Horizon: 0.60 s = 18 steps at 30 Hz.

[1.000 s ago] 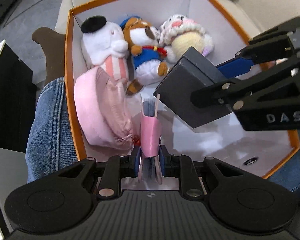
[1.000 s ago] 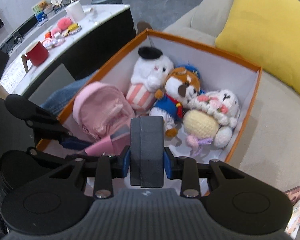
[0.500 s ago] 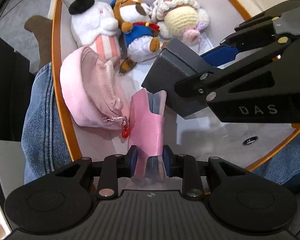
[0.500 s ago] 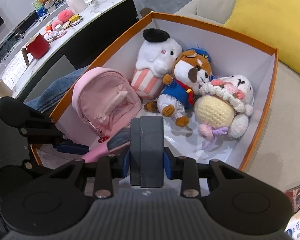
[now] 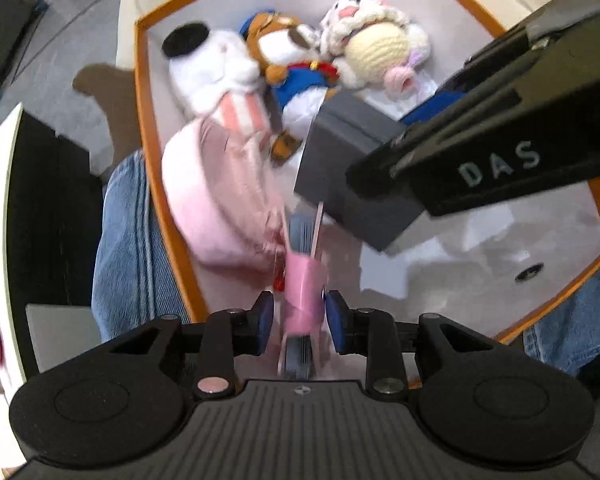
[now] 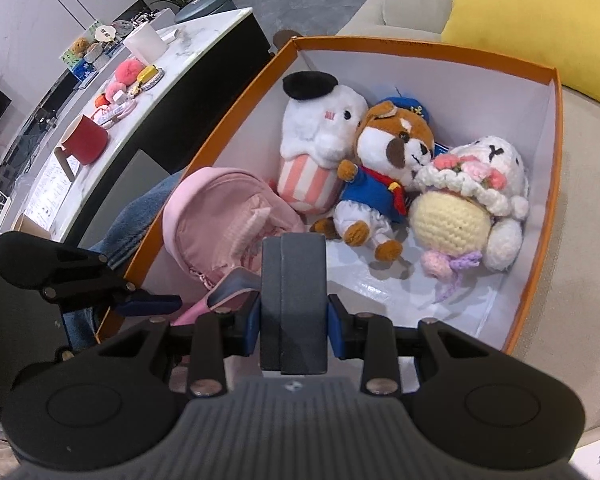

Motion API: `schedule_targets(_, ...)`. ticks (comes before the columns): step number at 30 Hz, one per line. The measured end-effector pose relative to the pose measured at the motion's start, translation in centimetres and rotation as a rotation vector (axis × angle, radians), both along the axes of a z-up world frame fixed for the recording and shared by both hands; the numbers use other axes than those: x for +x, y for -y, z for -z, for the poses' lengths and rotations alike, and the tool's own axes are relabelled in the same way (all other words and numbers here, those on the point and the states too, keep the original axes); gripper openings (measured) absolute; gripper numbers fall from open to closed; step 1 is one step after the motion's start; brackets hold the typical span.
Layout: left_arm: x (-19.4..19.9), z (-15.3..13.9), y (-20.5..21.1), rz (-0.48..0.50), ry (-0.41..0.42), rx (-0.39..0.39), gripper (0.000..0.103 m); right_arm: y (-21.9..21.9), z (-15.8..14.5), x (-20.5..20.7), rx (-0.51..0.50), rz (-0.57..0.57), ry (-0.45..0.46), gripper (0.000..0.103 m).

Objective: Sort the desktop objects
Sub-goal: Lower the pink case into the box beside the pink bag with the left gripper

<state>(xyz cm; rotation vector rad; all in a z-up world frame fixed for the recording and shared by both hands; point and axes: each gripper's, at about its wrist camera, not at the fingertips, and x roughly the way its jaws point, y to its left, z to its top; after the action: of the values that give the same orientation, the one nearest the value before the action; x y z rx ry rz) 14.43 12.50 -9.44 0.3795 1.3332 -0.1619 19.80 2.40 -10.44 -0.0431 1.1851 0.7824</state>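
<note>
Inside the orange box (image 6: 556, 184), which rests on the person's lap, three plush toys (image 6: 396, 176) and a pink pouch (image 6: 228, 224) already lie, so I judge the sorting well advanced. The left hand-held gripper (image 5: 300, 314) is opening its jaws, and the pink card holder (image 5: 304, 288) between them looks loose, close to the pouch and the near wall. The right hand-held gripper (image 6: 294, 322) pinches a dark grey case (image 6: 294, 300) above the free white floor on the right side. Several small things wait on the marble surface (image 6: 112, 136).
</note>
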Motion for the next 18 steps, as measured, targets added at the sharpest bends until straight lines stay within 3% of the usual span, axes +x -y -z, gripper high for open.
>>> schedule_targets(7, 0.7, -1.3, 2.1, 0.096, 0.063, -0.002, 0.033, 0.5, 0.0, 0.2, 0.01, -0.006, -0.029, 0.036)
schedule_targets(12, 2.1, -0.4, 2.8, 0.133, 0.064, 0.079, 0.034, 0.7, 0.1, 0.7, 0.026, -0.003, -0.045, 0.036)
schedule_targets(18, 2.1, -0.4, 2.6, 0.173, 0.031, 0.096, 0.034, 0.9, 0.1, 0.9, 0.034, -0.008, -0.045, 0.036)
